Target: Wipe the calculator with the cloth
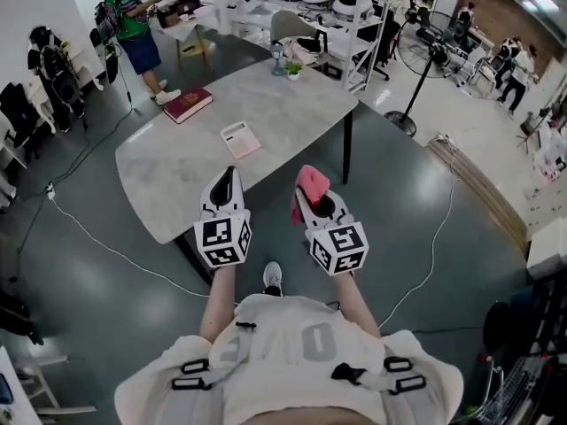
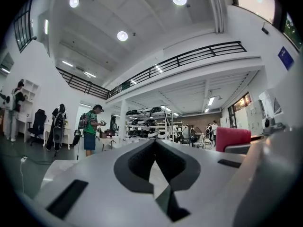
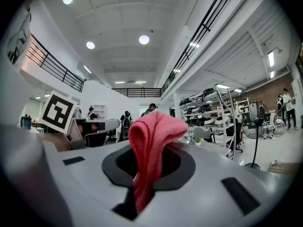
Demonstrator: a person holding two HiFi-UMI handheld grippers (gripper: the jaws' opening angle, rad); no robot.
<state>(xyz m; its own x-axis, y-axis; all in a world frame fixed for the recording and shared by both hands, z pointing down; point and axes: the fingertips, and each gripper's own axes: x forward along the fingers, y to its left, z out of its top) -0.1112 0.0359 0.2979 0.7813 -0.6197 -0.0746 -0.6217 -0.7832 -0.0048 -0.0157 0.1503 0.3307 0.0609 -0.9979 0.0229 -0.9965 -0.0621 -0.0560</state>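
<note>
Marble table [image 1: 159, 184] stood in a wide workshop hall, and the pale calculator [image 1: 240, 139] lay flat near its middle, with a red book [image 1: 187, 104] farther off toward the far corner. Over the table's near edge, short of the calculator and not touching it, the left gripper [image 1: 229, 172] had its 2 jaws pressed together with nothing between them. The right gripper [image 1: 306, 195] was clamped on the pink cloth [image 3: 152, 141], which stood up folded from between its jaws.
</note>
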